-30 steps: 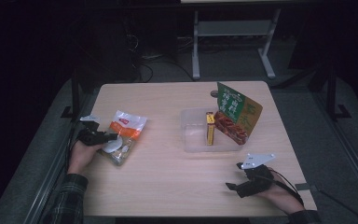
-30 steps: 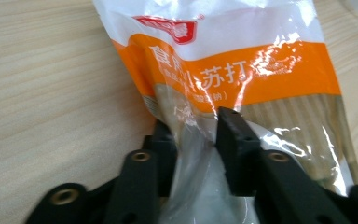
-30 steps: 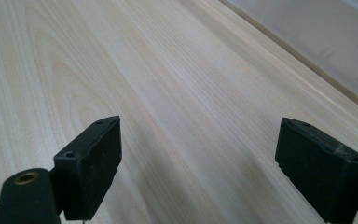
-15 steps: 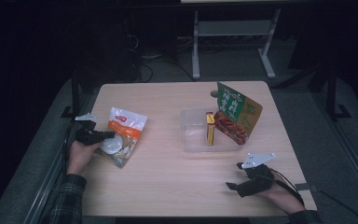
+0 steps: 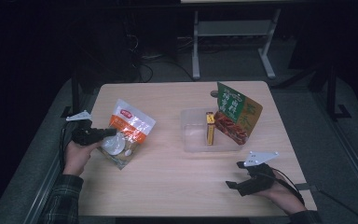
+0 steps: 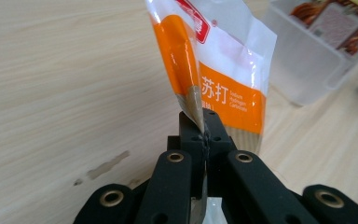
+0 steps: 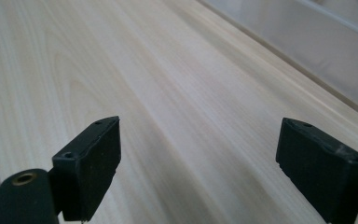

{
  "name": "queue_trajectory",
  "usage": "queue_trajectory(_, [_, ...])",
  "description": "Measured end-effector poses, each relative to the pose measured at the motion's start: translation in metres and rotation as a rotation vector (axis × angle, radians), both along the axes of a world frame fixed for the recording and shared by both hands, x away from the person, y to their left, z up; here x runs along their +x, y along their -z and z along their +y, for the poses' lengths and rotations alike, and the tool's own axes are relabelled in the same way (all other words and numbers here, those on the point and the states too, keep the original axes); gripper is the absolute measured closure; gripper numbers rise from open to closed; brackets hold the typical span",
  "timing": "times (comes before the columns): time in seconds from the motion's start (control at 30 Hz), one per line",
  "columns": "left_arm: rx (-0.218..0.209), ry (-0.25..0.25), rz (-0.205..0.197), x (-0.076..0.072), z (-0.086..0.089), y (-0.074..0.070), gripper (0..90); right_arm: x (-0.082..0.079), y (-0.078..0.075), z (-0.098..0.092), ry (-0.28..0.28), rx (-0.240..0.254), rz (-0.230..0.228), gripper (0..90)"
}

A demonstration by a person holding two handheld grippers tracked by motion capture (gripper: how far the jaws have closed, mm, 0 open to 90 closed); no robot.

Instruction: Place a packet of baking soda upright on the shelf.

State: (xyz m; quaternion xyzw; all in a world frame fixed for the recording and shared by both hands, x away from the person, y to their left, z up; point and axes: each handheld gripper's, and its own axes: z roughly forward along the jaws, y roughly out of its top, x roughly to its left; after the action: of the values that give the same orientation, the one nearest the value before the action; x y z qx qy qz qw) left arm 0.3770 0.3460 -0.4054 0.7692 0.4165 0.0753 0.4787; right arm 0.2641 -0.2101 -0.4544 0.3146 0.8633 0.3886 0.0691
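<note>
A dark room surrounds my pale wooden worktop (image 5: 177,182), lit from above. Taking the clear plastic bin (image 5: 193,135) as my mark: my left tongs (image 6: 204,135) are well to its left, clenched on the bottom edge of the orange-and-white pouch (image 5: 127,132). Compared with a second ago, the pouch has tipped up off the wood and shifted slightly away from the bin; in the left gripper view it stands nearly on edge above the jaws. I take that to mean the grip has held and the pouch is ready to carry, probably toward the bin.

My right tongs (image 5: 249,183) rest on the worktop in front of the bin, released, jaws wide with nothing between them.

Inside the bin a yellow box (image 5: 210,128) stands upright and a green-and-red packet (image 5: 235,114) leans over its right side, leaving free room only at the left end.
</note>
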Motion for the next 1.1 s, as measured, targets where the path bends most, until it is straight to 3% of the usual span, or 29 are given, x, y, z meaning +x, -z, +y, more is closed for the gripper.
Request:
queue_trajectory(0.1, [-0.021,0.022,-0.001,-0.004,-0.004,-0.005,89.7,0.0,-0.003,0.001,-0.011,0.009,0.008,13.9])
queue_trajectory(0.17, [-0.032,0.033,-0.002,-0.007,-0.007,-0.007,89.6,0.002,-0.005,-0.001,-0.023,0.056,0.034,14.6])
queue_trajectory(0.4, [-0.043,0.085,-0.032,-0.023,-0.029,-0.023,89.6,0.003,-0.014,0.004,-0.016,0.123,0.006,19.5])
queue_trajectory(0.87, [-0.093,0.19,-0.07,-0.055,-0.091,-0.036,89.6,0.016,-0.03,0.055,-0.125,0.229,-0.044,23.2])
queue_trajectory(1.1, [-0.116,0.23,-0.066,-0.067,-0.115,-0.033,89.6,0.025,-0.037,0.071,-0.132,0.294,-0.066,23.4])
